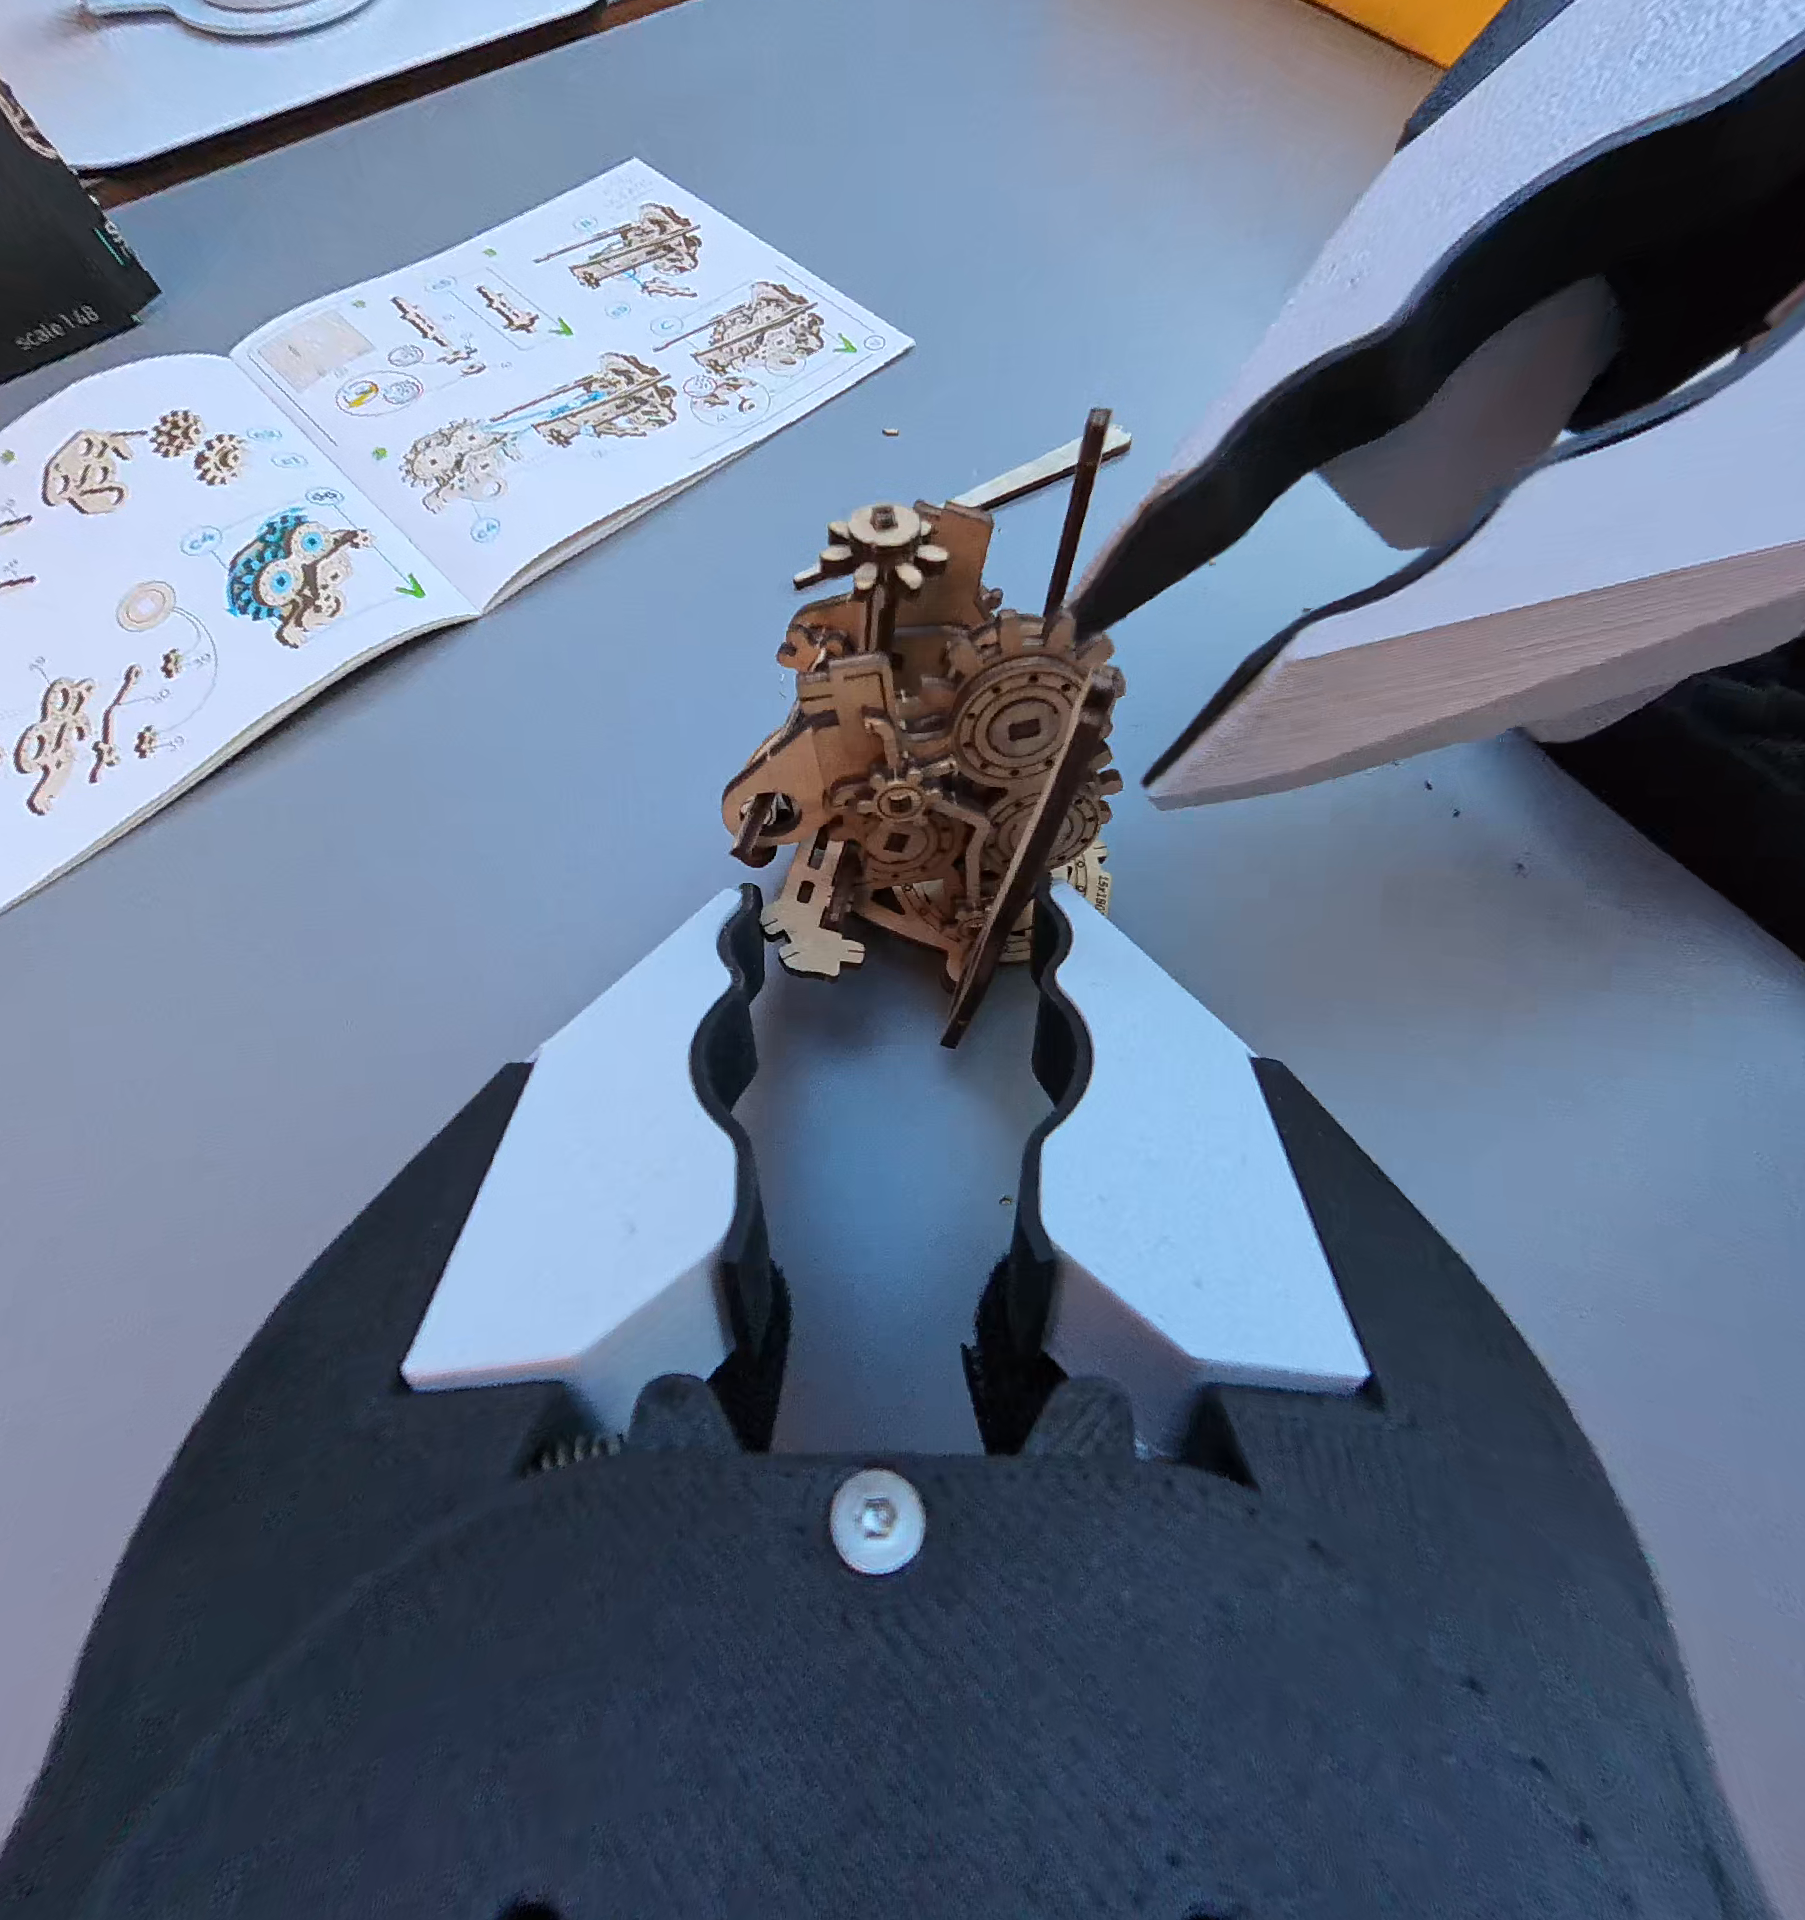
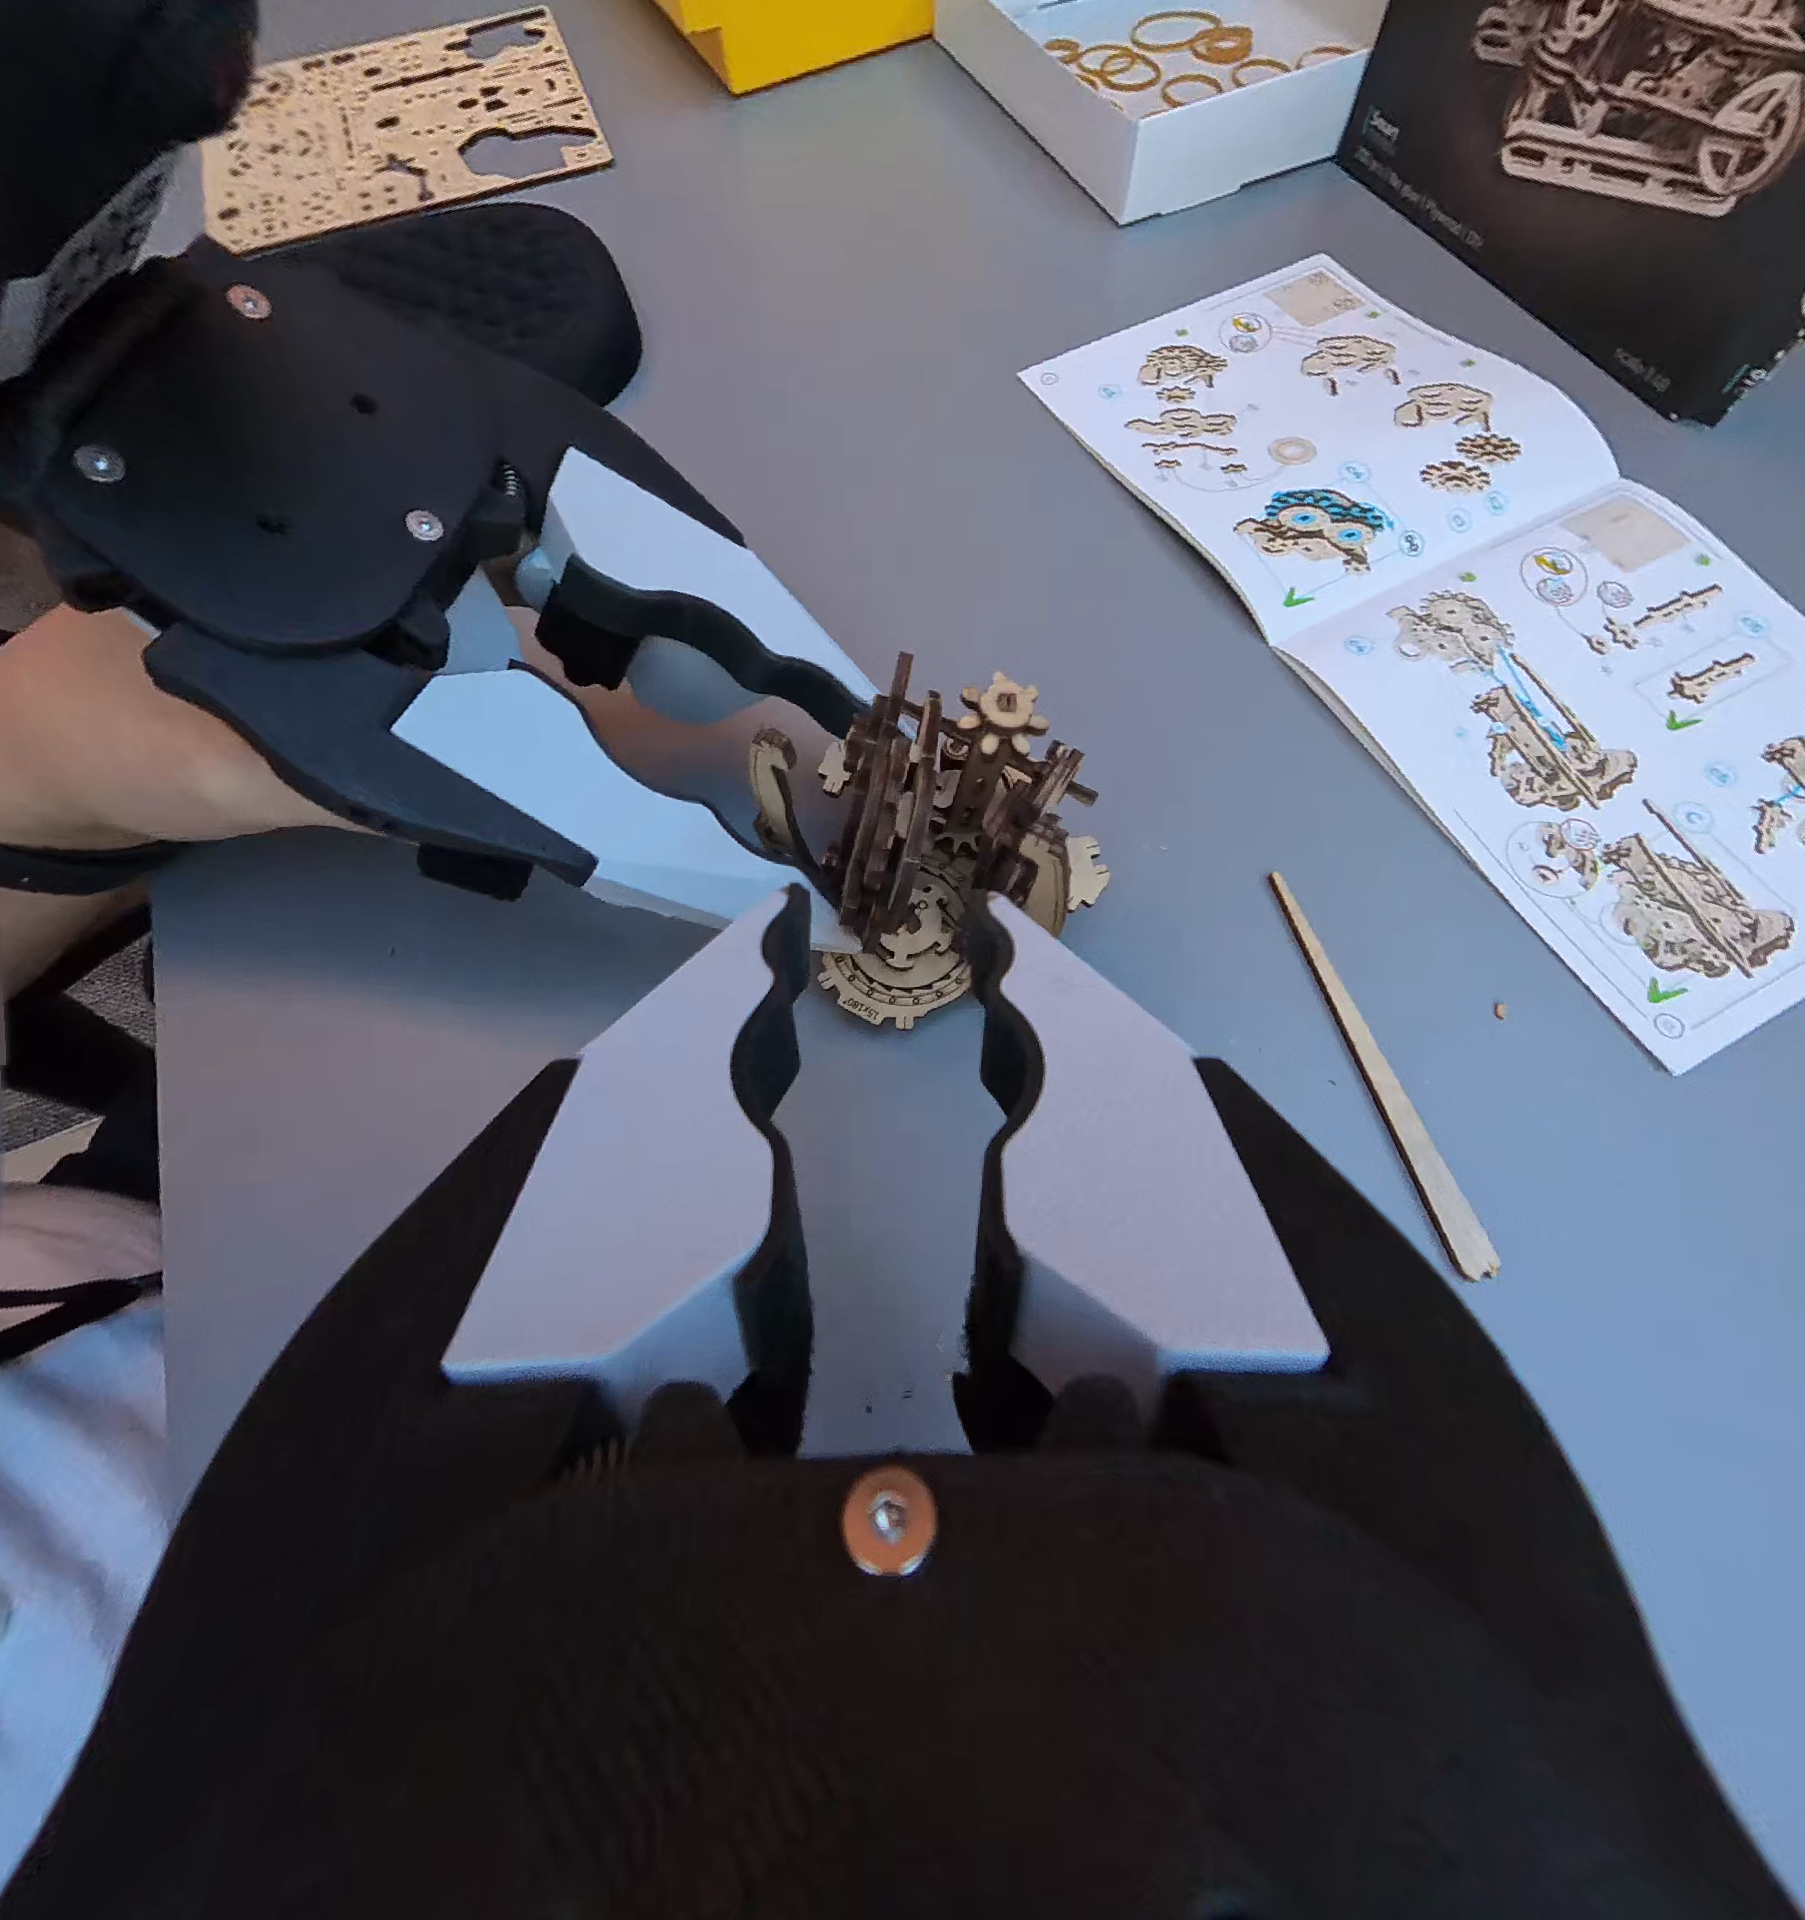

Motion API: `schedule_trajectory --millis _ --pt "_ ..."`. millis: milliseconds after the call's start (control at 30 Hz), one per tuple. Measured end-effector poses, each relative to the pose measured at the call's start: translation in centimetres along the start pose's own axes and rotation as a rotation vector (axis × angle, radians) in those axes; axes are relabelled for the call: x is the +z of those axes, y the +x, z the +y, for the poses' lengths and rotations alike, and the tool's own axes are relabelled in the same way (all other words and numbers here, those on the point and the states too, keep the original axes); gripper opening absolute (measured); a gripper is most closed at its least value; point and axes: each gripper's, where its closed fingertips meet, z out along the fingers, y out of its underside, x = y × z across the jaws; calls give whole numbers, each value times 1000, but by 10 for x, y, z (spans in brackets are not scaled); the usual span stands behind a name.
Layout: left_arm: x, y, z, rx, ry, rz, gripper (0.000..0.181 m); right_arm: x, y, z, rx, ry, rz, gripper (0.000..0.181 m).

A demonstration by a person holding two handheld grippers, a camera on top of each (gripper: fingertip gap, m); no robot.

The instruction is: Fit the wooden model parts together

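Observation:
A small wooden gear model [image 1: 929, 748] stands upright on the grey table [image 1: 462, 1039]. My left gripper [image 1: 896, 914] is shut on the model's lower part, one fingertip on each side. In the right wrist view the model [image 2: 929, 831] stands just past my right gripper [image 2: 890, 909]. That gripper's jaws stand apart, and the model's round toothed base shows between the tips. In the left wrist view the right gripper [image 1: 1118, 698] comes in from the upper right. Its upper fingertip [image 1: 1085, 613] touches a thin dark plate on the model. The left gripper [image 2: 841, 821] reaches in from the left.
An open instruction booklet [image 2: 1449, 623] lies to the right, a loose wooden stick [image 2: 1386, 1081] beside it. A black box [image 2: 1604, 156], a white tray of rings [image 2: 1158, 156], a yellow box [image 2: 773, 42] and a punched wooden sheet [image 2: 399, 125] lie at the back. A person's forearm [image 2: 98, 748] rests at the left. About 5 cm separates my left fingertips from my right.

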Motion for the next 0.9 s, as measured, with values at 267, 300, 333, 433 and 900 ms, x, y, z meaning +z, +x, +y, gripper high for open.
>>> schedule_trajectory --millis 267,300,333,433,900 --pt "2 1 -1 -11 -9 -26 51 9 2 0 103 -23 -21 27" --pt "2 1 -1 -12 -10 -28 51 10 2 0 105 -30 -23 26" --pt "2 1 -1 -14 -10 -29 51 12 3 1 106 -35 -24 24" --pt "3 1 -1 -20 -11 -37 51 16 3 3 113 -48 -33 10" --pt "-7 8 10 -9 -33 53 57 15 4 3 151 39 -6 9"
